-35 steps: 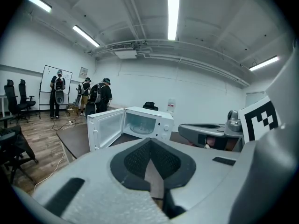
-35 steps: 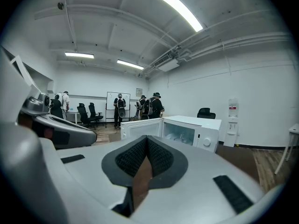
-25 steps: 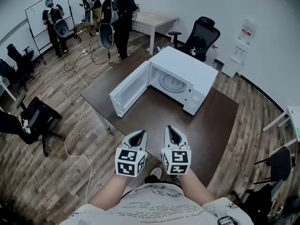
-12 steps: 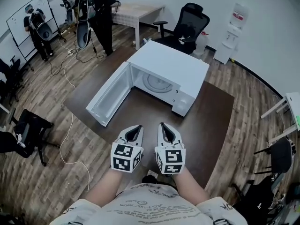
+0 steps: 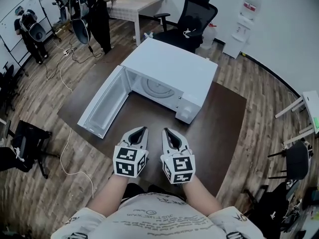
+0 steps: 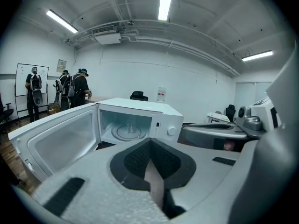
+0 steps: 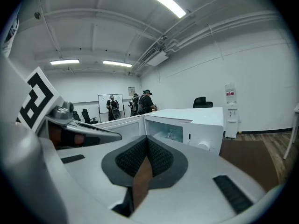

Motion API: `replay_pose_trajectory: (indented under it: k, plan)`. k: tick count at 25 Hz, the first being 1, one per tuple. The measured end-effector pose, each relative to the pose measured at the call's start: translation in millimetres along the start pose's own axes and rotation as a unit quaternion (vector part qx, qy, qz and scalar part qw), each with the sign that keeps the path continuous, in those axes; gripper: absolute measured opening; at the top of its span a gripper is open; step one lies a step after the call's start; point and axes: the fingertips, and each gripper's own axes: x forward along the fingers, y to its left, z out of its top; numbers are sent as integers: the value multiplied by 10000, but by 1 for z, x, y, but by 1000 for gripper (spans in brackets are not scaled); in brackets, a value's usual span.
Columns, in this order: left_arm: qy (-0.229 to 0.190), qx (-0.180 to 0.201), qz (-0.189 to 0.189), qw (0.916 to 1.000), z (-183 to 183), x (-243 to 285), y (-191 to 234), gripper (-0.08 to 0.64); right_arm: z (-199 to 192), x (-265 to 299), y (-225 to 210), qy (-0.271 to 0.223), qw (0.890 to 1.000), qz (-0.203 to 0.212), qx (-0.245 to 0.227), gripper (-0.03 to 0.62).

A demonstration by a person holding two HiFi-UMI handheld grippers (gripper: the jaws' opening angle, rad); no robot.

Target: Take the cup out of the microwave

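The left gripper and the right gripper are now nearer to the open microwave. Its door lies closer to the left one. Their fingers reach further over the desk.

White walls enclose a wood-plank floor with an office chair (whiteboard left)

Bare table lies ahead of you at the frame's centre, a clear run into the microwave's open cavity. Its door stands swung wide at centre left, walling that side; the control panel bounds the right of the opening.
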Motion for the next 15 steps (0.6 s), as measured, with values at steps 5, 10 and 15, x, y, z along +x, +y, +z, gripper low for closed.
replay_pose_trajectory:
  k: [5,10,15]
  plan:
    - [32,70,-53,10000,2,21,14,14,-8,4,-9,147,9998,-132,-42,15]
    - [-9,76,-301,9995,13,47,35,14,-7,15,-21,226,9985,-505,-24,15]
    - [20,196,-651,9977,24,82,65,15,-1,33,-33,371,9937,-1058,28,15]
